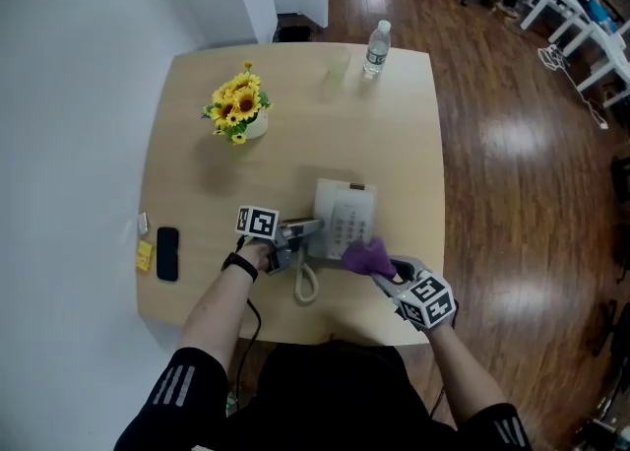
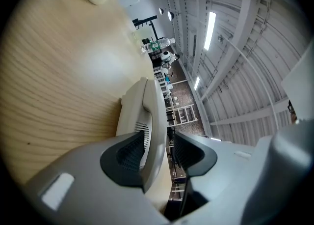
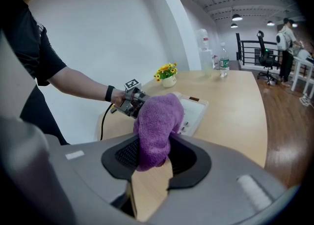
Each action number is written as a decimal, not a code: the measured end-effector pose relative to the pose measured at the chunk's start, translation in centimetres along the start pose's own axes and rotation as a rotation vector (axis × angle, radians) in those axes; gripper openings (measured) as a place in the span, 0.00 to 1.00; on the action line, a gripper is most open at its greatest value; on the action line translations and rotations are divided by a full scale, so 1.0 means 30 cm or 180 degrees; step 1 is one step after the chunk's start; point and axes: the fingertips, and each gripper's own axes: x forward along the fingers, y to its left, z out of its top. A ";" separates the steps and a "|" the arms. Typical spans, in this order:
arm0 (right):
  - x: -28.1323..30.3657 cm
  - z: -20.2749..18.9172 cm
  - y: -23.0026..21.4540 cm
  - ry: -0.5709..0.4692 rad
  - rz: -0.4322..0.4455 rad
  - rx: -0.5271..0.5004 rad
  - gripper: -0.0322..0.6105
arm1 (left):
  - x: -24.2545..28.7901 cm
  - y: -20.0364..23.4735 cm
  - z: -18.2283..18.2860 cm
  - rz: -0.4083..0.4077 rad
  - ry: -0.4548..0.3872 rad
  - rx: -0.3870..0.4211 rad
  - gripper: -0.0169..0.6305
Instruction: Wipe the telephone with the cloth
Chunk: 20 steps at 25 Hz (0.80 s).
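While the right gripper (image 3: pixel 156 159) pinches the soft, limp cloth (image 3: pixel 157 121) over the phone (image 1: pixel 346 211) mid-tabletop (image 1: pixel 295 95), the left gripper (image 2: pixel 158 156) stands open around the handset (image 2: pixel 153 116). It looks light, rigid and slick, so best gripped mid-length.

Left hand-held gripper (image 2: pixel 160 153) jaws stand apart; right hand-held gripper (image 3: pixel 156 156) is clamped.

The cloth (image 1: pixel 366 257) hides 1 corner of the telephone (image 1: pixel 340 208) — yellow item (image 1: pixel 145 255) too small to identify.
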 end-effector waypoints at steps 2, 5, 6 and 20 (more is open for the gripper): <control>0.001 0.008 0.000 -0.0007 -0.0016 -0.0003 0.28 | -0.004 -0.011 -0.001 -0.0010 -0.0008 0.0031 0.31; -0.007 0.025 -0.004 -0.0050 -0.0029 -0.0011 0.28 | -0.015 -0.041 0.002 0.0053 -0.0023 0.0208 0.34; -0.010 0.035 -0.007 -0.0086 -0.0037 -0.0001 0.28 | -0.023 -0.047 0.003 0.0126 -0.0027 0.0307 0.35; -0.126 0.161 -0.004 -0.0656 -0.0274 0.0206 0.28 | -0.301 -0.321 -0.049 0.0986 -0.0377 0.1785 0.36</control>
